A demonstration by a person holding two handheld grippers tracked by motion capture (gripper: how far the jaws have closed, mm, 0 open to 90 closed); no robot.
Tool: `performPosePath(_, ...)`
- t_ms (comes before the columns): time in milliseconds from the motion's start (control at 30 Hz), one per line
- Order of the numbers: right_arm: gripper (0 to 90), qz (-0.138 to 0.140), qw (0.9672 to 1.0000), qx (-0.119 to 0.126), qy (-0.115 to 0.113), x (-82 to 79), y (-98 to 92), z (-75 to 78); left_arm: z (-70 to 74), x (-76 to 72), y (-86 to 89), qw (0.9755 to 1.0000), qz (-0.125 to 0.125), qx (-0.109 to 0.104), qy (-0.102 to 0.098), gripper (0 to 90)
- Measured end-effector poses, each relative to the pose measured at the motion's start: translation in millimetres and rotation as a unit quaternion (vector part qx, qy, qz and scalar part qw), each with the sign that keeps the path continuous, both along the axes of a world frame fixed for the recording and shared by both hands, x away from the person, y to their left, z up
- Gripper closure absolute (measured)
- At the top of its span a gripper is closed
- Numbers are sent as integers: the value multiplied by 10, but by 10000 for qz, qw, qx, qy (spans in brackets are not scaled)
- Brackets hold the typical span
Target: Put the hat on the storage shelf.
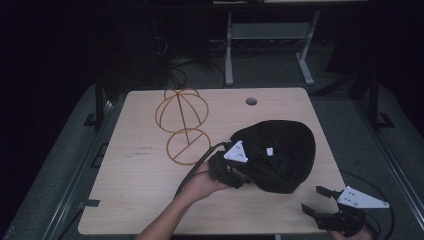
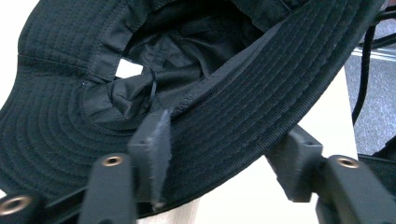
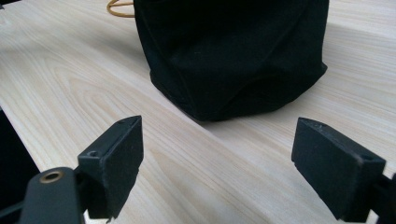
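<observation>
Black fabric bucket hat (image 1: 280, 155) sits right of centre in the high view, on the light wooden counter (image 1: 140, 190), opening turned up with a small white tag (image 1: 269, 151) inside. Left claw (image 1: 227, 170) is at the hat's left edge – in the left gripper view its jaws straddle the stitched brim (image 2: 261, 93), one pad (image 2: 154, 149) on the inner side, the other under the brim, with a gap showing, so I cannot tell if it is actually clamped. Right claw (image 1: 314, 200) is released, jaws spread wide, lower right of the high view, near the hat but apart from it. Orange wire hat stand (image 1: 182, 125) lies upper left of the hat – just beside it.
</observation>
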State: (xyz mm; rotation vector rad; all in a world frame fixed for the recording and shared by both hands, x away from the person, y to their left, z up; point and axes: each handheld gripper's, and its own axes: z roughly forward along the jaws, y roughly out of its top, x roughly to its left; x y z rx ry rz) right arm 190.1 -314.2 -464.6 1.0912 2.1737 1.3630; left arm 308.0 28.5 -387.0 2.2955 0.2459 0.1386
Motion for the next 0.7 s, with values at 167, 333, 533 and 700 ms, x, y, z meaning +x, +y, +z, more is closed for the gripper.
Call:
performPosePath(167,163,32,10000,7,45,10,20,-11,25,-7,9,9999,-91,-90,-69,609)
performPosePath(333,163,61,10000,47,17,15,54,-4,26,-4,25,9997,-93,-230,-7,699)
performPosePath(533,163,131,9999,45,-35,37,136,11,41,-16,47,9991,-107,-407,105,775)
performPosePath(700,163,115,9998,127,-84,74,174,33,87,-21,84,9981,-159,-565,162,826)
